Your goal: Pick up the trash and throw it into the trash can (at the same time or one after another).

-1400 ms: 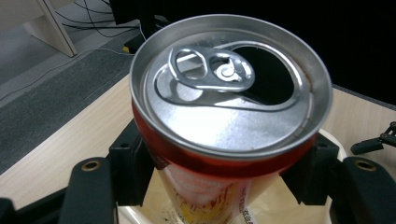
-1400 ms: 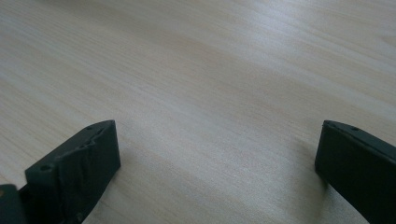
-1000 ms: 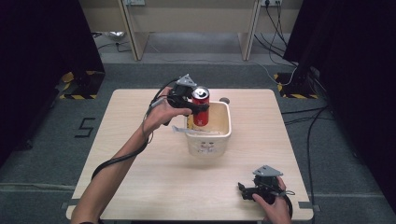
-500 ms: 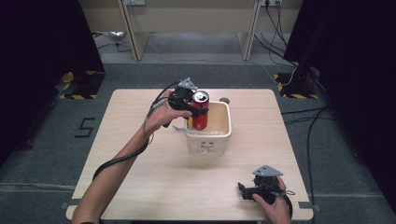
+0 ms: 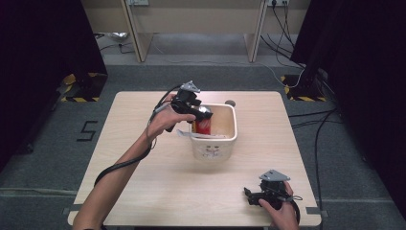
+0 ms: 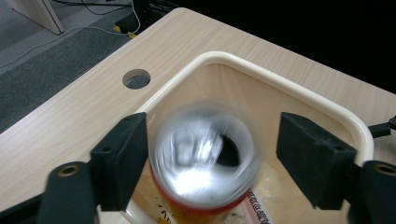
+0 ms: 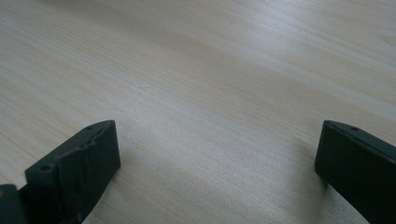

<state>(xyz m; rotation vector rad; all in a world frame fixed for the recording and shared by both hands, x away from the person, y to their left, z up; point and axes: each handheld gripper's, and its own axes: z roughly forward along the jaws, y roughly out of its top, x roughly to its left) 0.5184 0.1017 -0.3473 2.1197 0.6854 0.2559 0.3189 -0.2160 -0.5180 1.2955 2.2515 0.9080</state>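
Note:
A red drink can with a silver top (image 5: 205,122) stands low inside the cream plastic bin (image 5: 234,125) at the middle of the table. My left gripper (image 5: 199,114) hovers over the bin's left side. In the left gripper view the can's top (image 6: 205,158) is blurred between the jaws of my left gripper (image 6: 210,156), which have just been opening. The left pad (image 6: 122,161) is close beside the can and the right pad (image 6: 312,158) stands well clear. My right gripper (image 5: 249,194) rests open on the table near the front right corner, with bare wood between its jaws (image 7: 217,154).
Printed wrappers (image 6: 261,207) lie at the bottom of the bin under the can. A round cable hole (image 5: 230,102) sits in the table just behind the bin. Desk legs and cables stand on the grey floor beyond the far edge.
The can has dropped from above the bin's rim down into the bin. My left gripper's jaws have widened around it. The right gripper has stayed put.

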